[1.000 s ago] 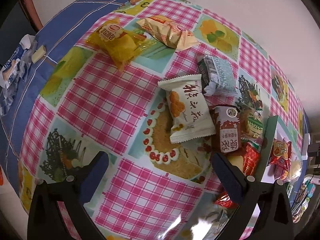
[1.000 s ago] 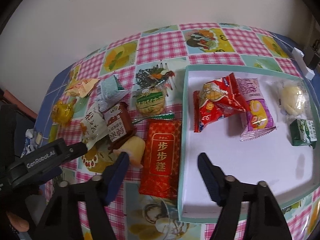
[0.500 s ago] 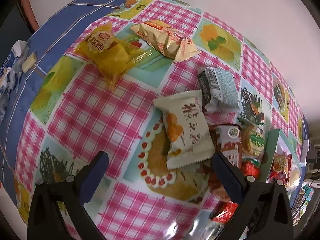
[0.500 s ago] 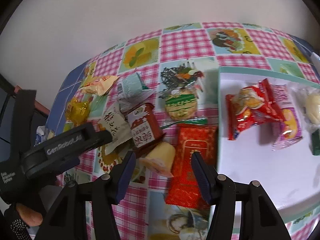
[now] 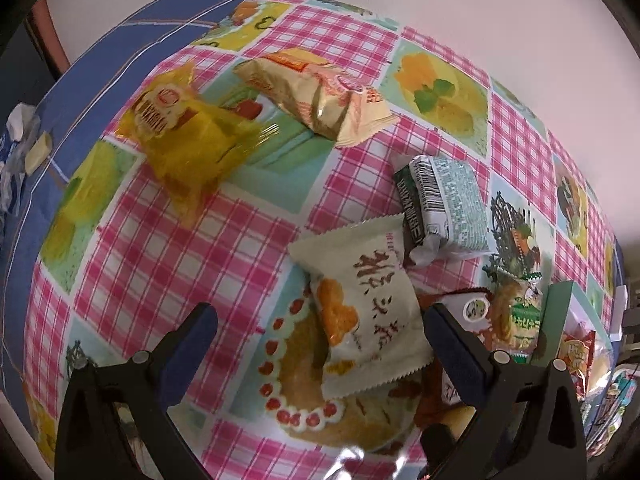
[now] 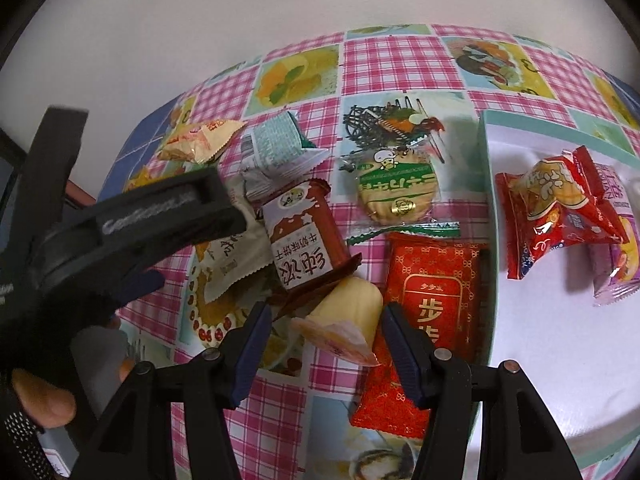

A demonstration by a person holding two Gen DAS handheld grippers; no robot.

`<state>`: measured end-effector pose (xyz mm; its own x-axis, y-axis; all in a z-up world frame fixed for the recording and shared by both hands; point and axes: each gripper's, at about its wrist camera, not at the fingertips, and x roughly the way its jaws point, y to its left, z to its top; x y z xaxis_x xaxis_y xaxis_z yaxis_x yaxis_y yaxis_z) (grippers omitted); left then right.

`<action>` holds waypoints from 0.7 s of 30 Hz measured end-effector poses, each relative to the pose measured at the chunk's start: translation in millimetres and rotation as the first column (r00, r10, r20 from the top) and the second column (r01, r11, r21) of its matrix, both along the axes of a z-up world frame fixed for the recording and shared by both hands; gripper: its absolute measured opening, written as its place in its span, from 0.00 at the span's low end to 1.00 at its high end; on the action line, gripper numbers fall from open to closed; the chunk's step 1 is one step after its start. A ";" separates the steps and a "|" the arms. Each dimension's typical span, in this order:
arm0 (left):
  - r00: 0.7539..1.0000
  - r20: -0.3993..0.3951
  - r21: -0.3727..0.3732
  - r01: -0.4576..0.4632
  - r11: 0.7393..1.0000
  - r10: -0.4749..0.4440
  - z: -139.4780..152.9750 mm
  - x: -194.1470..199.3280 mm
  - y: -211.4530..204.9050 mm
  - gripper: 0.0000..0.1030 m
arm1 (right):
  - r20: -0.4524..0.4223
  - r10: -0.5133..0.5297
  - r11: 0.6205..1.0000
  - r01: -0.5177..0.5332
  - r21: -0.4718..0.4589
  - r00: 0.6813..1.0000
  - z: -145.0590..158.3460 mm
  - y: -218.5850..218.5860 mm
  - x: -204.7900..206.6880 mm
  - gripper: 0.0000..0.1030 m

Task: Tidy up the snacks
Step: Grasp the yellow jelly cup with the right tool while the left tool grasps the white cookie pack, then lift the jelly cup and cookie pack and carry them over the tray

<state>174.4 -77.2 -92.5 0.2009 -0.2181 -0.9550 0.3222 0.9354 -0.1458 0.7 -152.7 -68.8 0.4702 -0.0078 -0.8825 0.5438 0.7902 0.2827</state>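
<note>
The right gripper straddles the pale yellow jelly cup, jaws apart — closing could snag the brown-wrapped biscuit overlapping it. The left gripper hangs spread over the cream pastry packet, gripping nothing, beside the tray.

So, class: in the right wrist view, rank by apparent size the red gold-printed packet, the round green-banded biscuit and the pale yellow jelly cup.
1. Red gold-printed packet
2. Round green-banded biscuit and pale yellow jelly cup: too alike to rank; the cup lies nearer the camera.

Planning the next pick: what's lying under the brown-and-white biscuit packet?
The brown-and-white biscuit packet overlaps the cream packet and the yellow jelly cup. Whatever else lies beneath is covered.
</note>
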 end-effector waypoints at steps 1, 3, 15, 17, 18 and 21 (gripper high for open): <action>1.000 0.007 0.003 0.002 1.000 -0.002 -0.6 1.3 -3.3 0.99 | -0.001 0.003 1.000 -0.003 -0.004 1.000 -0.5 0.4 0.3 0.59; 1.000 0.020 -0.002 0.010 1.000 -0.009 -0.3 4.4 -9.8 0.99 | -0.001 0.004 1.000 -0.004 -0.004 1.000 -1.5 0.5 1.5 0.59; 0.996 0.075 0.046 0.046 0.998 -0.050 -2.7 5.9 -40.8 0.56 | -0.008 0.017 1.000 -0.017 0.004 1.000 -3.4 0.9 0.3 0.58; 0.996 0.069 0.059 0.044 0.997 -0.048 -2.4 7.5 -40.3 0.55 | -0.010 0.019 1.000 -0.019 0.001 1.000 -2.9 1.1 -0.6 0.58; 0.997 0.057 0.048 0.040 0.998 -0.043 -2.3 9.9 -39.2 0.54 | -0.011 0.021 1.000 -0.021 -0.001 1.000 -2.8 1.5 -0.7 0.58; 0.999 0.041 0.052 0.032 0.998 -0.034 -1.7 10.4 -28.9 0.54 | -0.014 0.018 1.000 -0.018 -0.004 1.000 -2.3 2.2 -0.9 0.54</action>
<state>184.8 -106.1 -94.2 0.2340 -0.1765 -0.9561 0.3578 0.9300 -0.0841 -0.2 -150.5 -71.1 0.4580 -0.0032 -0.8890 0.5331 0.8012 0.2718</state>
